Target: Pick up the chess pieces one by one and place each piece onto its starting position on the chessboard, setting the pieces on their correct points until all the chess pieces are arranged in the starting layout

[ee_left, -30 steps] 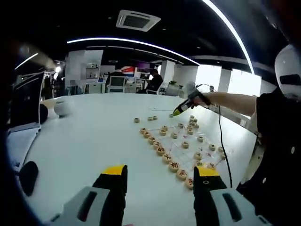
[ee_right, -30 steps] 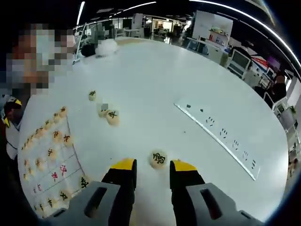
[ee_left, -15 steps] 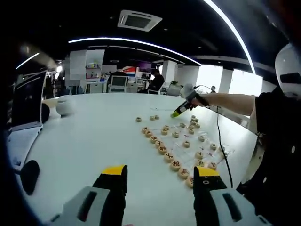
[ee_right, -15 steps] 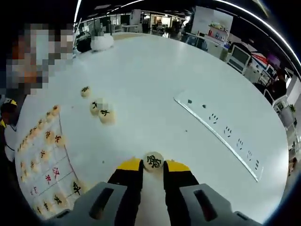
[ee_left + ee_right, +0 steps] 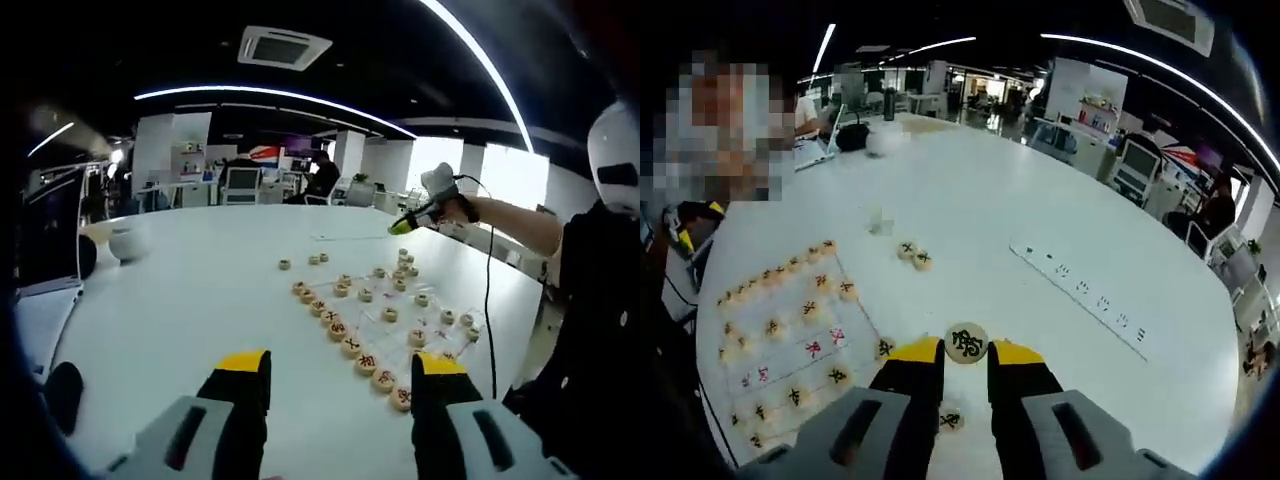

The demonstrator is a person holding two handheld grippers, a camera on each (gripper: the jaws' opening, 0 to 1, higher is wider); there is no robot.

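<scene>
- Right gripper (image 5: 965, 358) pinches a round chess piece (image 5: 966, 342) between its yellow tips — above the white table (image 5: 980, 220), right of the chessboard (image 5: 790, 330).
- Left gripper (image 5: 340, 372) spread wide, nothing held — chessboard far right.

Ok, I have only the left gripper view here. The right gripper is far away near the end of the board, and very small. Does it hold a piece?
Observer: Yes. In the right gripper view the right gripper is shut on one round piece with a black character on top.
Operator: Is it on the table or lifted?
Observer: It looks lifted. The white table lies well below, and another piece shows on it under the jaws.
Operator: Are there loose pieces off the board?
Observer: Two loose pieces lie close together, just off the chessboard.
</scene>
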